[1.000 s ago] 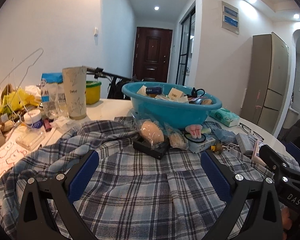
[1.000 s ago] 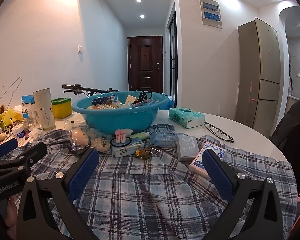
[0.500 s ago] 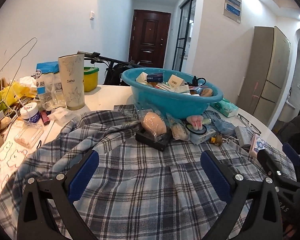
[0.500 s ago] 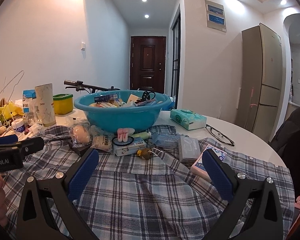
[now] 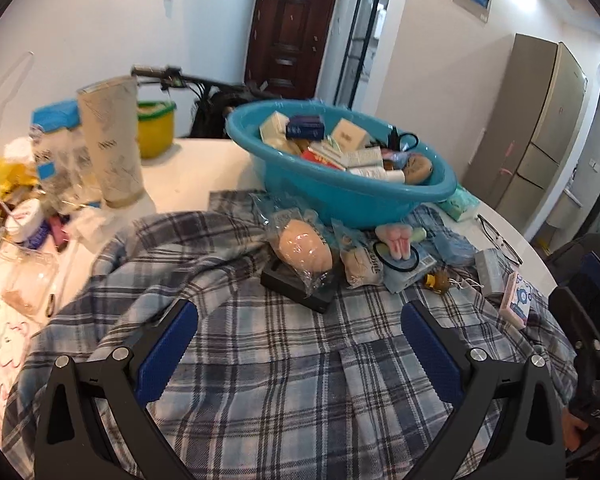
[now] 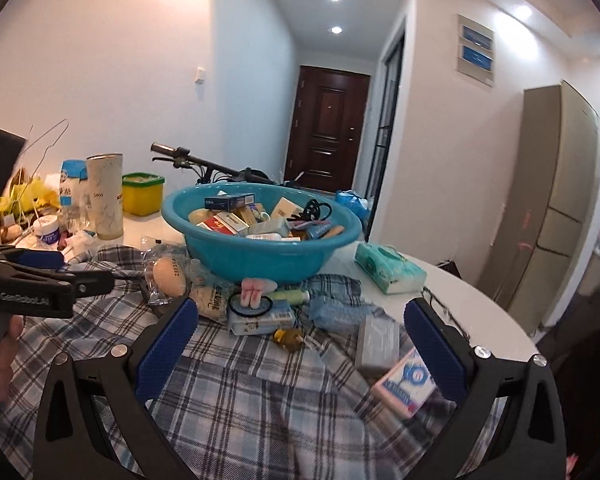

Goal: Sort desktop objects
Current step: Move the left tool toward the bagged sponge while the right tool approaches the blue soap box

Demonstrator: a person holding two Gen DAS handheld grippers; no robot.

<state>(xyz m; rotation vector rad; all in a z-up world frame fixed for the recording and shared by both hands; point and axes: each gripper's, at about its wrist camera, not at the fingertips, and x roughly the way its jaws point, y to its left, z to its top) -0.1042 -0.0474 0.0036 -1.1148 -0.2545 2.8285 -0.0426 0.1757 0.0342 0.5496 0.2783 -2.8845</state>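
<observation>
Both handheld grippers hover with jaws spread wide over a cluttered round white table (image 6: pixel 452 292), holding and touching nothing. The left gripper (image 5: pixel 298 342) shows ribbed blue pads (image 5: pixel 168 348) on black plastic arms with silver bolts, hanging above a rumpled blue-grey plaid shirt (image 5: pixel 284 380) of soft woven cloth that covers the near half of the tabletop. The right gripper (image 6: pixel 298 340), built alike, hangs over the same shirt (image 6: pixel 260 412).

Objects to be sorted lie in a loose row on the cloth in front of a smooth, round turquoise plastic basin (image 5: pixel 340 196) already heaped with small cartons and tubes. Among them are a beige egg-shaped sponge in crinkled clear wrap (image 5: pixel 304 250) resting on a flat black box (image 5: pixel 296 286), a second wrapped pack (image 5: pixel 360 264), a pink bunny-ear hair tie (image 5: pixel 396 246), a grey rectangular box (image 6: pixel 376 340) and a pink-and-white carton (image 6: pixel 404 386).

A green soft tissue pack (image 6: pixel 388 268) and a pair of glasses (image 5: pixel 498 238) sit on bare tabletop to the right. A tall cream tumbler (image 5: pixel 114 140) and a yellow tub with a green lid (image 6: pixel 142 194) stand at left
</observation>
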